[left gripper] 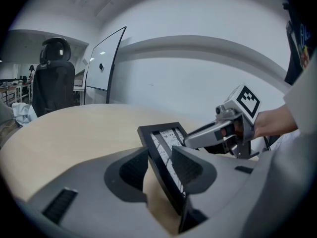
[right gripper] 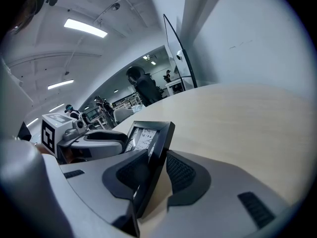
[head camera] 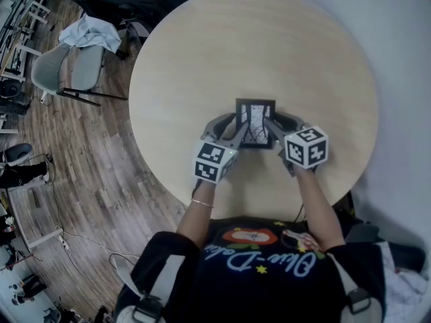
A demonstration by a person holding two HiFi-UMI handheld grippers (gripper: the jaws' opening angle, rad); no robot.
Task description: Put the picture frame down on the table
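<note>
A small black picture frame (head camera: pixel 255 121) with a black-and-white print is tilted low over the round beige table (head camera: pixel 256 46), near its front edge. My left gripper (head camera: pixel 236 128) is shut on the frame's left side; in the left gripper view the frame (left gripper: pixel 166 143) stands slanted between the pads, pressed against the right one. My right gripper (head camera: pixel 273 128) straddles the frame's right side. In the right gripper view the frame (right gripper: pixel 151 133) leans on the left pad, and a strip of table shows between it and the right pad, so those jaws are open.
The table's front edge (head camera: pixel 222 210) runs just below both grippers, right in front of the person. A grey chair (head camera: pixel 71 66) with a cloth on it stands on the wooden floor at the left. A whiteboard (left gripper: pixel 104 66) and a black office chair (left gripper: pixel 53 81) stand beyond the table.
</note>
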